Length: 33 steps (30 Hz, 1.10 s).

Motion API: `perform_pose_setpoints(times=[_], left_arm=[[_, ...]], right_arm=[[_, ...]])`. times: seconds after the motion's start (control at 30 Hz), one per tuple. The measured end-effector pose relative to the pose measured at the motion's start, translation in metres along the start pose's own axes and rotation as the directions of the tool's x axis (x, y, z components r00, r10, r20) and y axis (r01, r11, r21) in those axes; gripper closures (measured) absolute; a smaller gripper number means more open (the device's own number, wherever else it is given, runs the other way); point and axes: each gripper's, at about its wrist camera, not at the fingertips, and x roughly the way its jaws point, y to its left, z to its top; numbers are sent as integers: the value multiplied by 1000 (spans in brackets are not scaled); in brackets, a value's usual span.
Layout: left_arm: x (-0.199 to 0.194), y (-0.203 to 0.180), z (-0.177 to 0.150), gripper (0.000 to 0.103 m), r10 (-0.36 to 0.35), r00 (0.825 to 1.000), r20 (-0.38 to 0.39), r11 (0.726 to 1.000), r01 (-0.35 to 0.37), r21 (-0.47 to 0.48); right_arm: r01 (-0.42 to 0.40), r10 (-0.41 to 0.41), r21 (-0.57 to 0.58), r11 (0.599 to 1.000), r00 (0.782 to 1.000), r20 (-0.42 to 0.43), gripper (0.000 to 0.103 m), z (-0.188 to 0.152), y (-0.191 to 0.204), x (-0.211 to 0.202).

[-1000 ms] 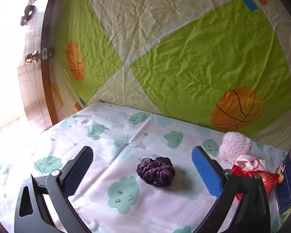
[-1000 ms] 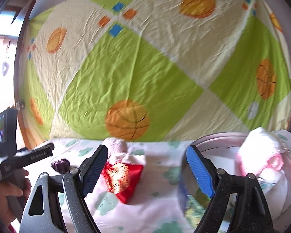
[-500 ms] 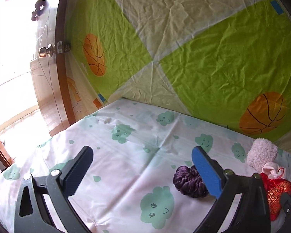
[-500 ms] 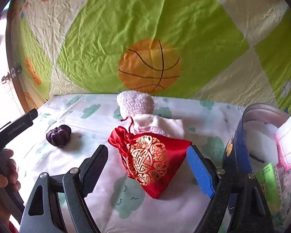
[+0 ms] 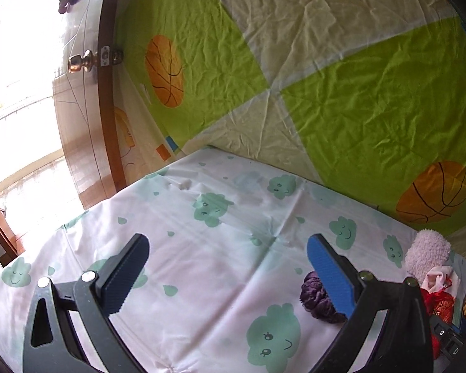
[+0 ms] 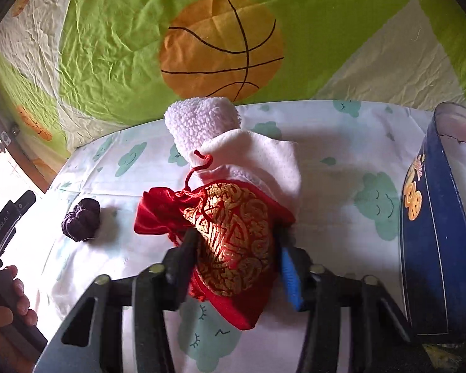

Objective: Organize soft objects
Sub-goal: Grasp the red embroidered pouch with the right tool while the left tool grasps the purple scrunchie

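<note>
Right gripper (image 6: 234, 248) is clamping the red pouch (image 6: 230, 236) mid-body; soft, light, probably slippery satin. Left gripper (image 5: 226, 267) is gaping, purple scrunchie (image 5: 317, 298) at four o'clock.

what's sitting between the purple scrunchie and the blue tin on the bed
In the right wrist view, the red pouch, clamped in the right gripper, lies between the purple scrunchie and the blue tin, with a white fleece cloth just behind it.
</note>
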Motion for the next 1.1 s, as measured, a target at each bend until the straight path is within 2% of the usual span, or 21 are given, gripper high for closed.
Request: perform_pose_setpoints(times=[0.03,0.1,0.27,0.4,0.5,0.57,0.7,0.8,0.83,0.87,1.0,1.07,1.1], left_arm=[[1,2,0,0,-3,1000,-3,1000,3,-8],[2,3,0,0,-3,1000,-9,1000,3,-14],[2,4,1,0,-25,1000,-10,1000,25,-16],[-3,-10,0,0,-108,994,-11,994,108,29],[-2,-27,-5,0,-175,984,-41,979,178,95],[2,-41,-10,0,-198,977,-82,969,208,137],[7,-62,-16,2,-151,980,-126,955,178,236],[18,-74,-22,11,-103,978,-182,944,154,293],[22,-76,-23,11,-96,975,-201,941,155,301],[25,-77,-25,11,-93,971,-220,940,158,302],[38,-72,-29,26,-118,951,-287,943,198,267],[40,-72,-31,37,-145,940,-308,937,230,261],[41,-74,-32,54,-155,936,-316,934,243,263]], right_arm=[[-34,34,4,999,999,-5,73,0,-1,0],[-79,79,9,997,997,-6,80,-2,-2,-2],[-160,165,-63,985,983,82,83,-15,10,-31],[-203,238,-173,964,947,214,83,-35,22,-73],[-155,213,-201,967,925,315,83,-43,22,-95],[-81,151,-191,978,907,393,83,-46,18,-109],[-4,77,-152,988,875,477,83,-50,11,-122],[19,54,-139,990,865,498,83,-48,10,-124],[20,56,-145,989,865,499,83,-49,11,-124],[22,59,-154,988,865,499,83,-51,12,-124],[31,64,-182,983,866,496,83,-54,19,-122],[28,65,-179,983,869,490,83,-53,19,-121],[27,62,-174,984,871,487,83,-52,18,-121]])
